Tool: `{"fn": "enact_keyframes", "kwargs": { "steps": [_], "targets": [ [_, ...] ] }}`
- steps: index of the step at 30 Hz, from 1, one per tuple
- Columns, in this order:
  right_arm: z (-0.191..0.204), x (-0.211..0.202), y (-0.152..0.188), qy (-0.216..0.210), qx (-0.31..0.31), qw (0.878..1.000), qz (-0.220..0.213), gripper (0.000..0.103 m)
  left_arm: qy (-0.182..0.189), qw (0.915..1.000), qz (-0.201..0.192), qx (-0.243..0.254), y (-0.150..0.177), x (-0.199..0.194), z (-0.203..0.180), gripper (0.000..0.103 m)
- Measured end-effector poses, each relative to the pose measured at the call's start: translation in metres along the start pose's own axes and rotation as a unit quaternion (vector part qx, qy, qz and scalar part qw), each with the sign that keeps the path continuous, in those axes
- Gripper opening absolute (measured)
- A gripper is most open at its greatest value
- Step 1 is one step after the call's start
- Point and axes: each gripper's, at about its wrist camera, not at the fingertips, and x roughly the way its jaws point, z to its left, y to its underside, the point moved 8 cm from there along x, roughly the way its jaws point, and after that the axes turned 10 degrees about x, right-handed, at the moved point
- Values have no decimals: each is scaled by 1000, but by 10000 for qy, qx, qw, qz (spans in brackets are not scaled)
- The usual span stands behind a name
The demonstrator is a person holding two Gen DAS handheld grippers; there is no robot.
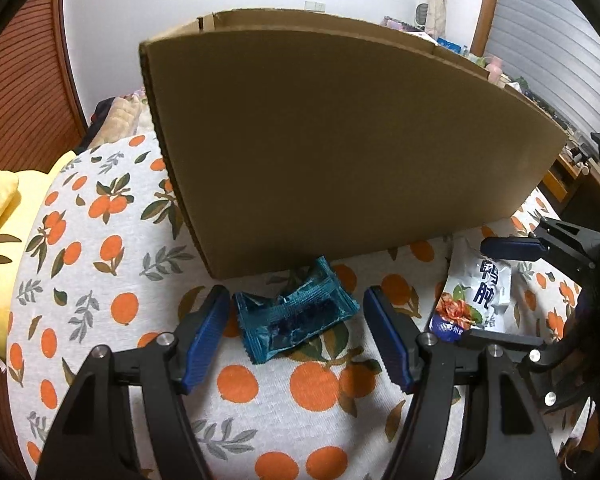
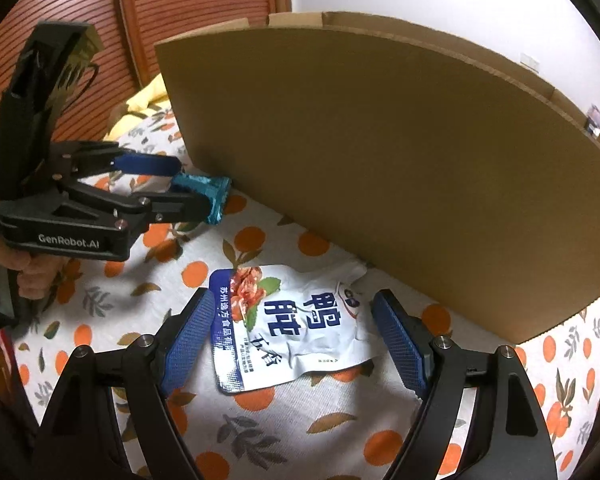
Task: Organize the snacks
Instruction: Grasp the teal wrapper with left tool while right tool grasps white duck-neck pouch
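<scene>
A crumpled teal snack packet (image 1: 296,316) lies on the orange-print tablecloth (image 1: 100,240), just in front of a big cardboard box (image 1: 340,140). My left gripper (image 1: 298,312) is open and straddles the packet, with a small gap on each side. In the right wrist view a white and blue snack pouch (image 2: 296,328) lies flat between the blue pads of my open right gripper (image 2: 292,320), which do not press on it. The same view shows the left gripper (image 2: 190,184) from the side around the teal packet (image 2: 216,196), near the box (image 2: 380,160).
The box's tall front wall stands right behind both packets, its inside hidden. A yellow cushion (image 1: 4,220) lies at the table's left edge. A slatted wooden door (image 2: 180,20) is behind. A person's hand (image 2: 24,272) holds the left gripper's handle. Cluttered shelves (image 1: 572,160) are at the right.
</scene>
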Motion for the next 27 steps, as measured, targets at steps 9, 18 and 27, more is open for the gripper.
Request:
{"fn": "enact_keyframes", "kwargs": {
  "steps": [9, 18, 27],
  "targets": [
    [0, 9, 2, 81, 19, 9999, 119, 84, -74, 10000, -1, -14, 1, 4, -2, 52],
    [4, 7, 3, 190, -97, 9997, 133, 84, -27, 10000, -4, 91, 16, -9, -9, 31],
    [9, 6, 5, 157, -41, 9998, 93, 60, 26, 10000, -79, 32, 30, -29, -17, 27]
  ]
}}
